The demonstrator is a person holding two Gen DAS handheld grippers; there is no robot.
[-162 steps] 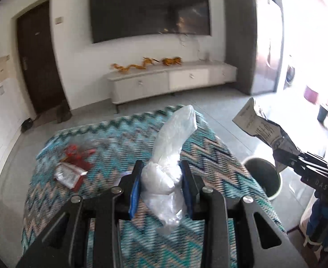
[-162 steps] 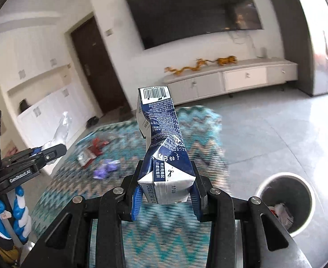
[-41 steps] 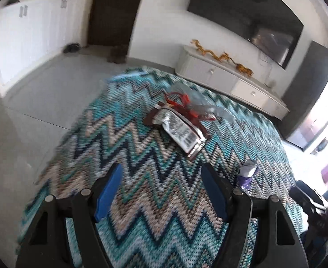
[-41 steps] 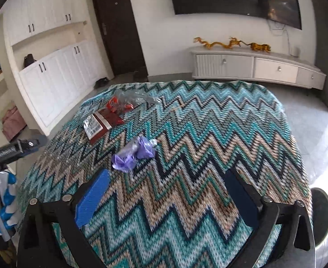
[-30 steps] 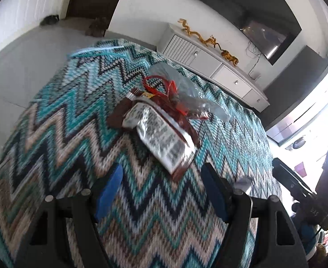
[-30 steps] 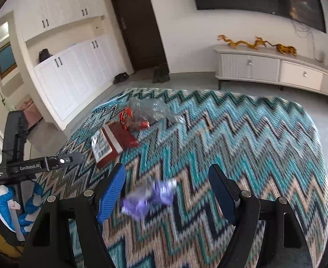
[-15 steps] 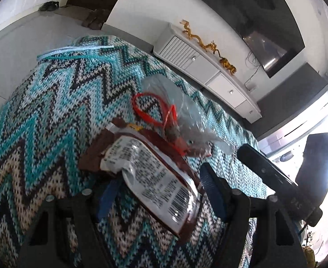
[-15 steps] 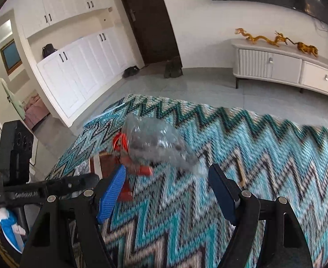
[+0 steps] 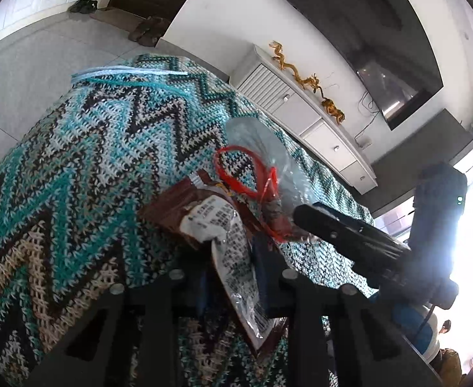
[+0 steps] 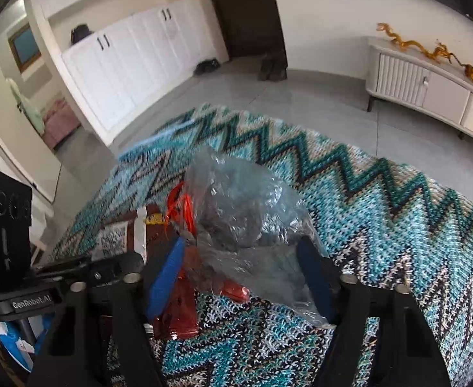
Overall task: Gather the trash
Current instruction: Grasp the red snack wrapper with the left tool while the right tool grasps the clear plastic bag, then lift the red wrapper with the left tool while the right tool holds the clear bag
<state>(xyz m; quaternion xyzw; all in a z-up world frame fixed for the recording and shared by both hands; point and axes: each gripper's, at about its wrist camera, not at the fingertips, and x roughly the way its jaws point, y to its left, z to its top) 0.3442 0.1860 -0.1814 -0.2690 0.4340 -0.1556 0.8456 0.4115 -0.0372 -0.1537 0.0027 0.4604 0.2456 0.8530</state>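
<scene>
Surface: table [image 10: 397, 200] under a knitted zigzag cloth, teal, cream and black.
Left tongs [image 9: 233, 277]: your jaws have just been closing and now clench the glossy brown snack wrapper [image 9: 230, 245], its printed white label creased.
Right tongs [image 10: 239, 277]: your jaws have just been closing astride the crinkled clear plastic bag [image 10: 246, 213]; whether the pads press it, cannot tell.
Obstruction: red strip [image 9: 236, 174] lies between wrapper and bag; both tongs crowd together.

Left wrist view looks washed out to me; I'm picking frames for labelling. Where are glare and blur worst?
Left wrist: window glare blows out the right edge; brown wrapper sharp. Right wrist: far zigzag cloth smeared; clear plastic bag soft.
</scene>
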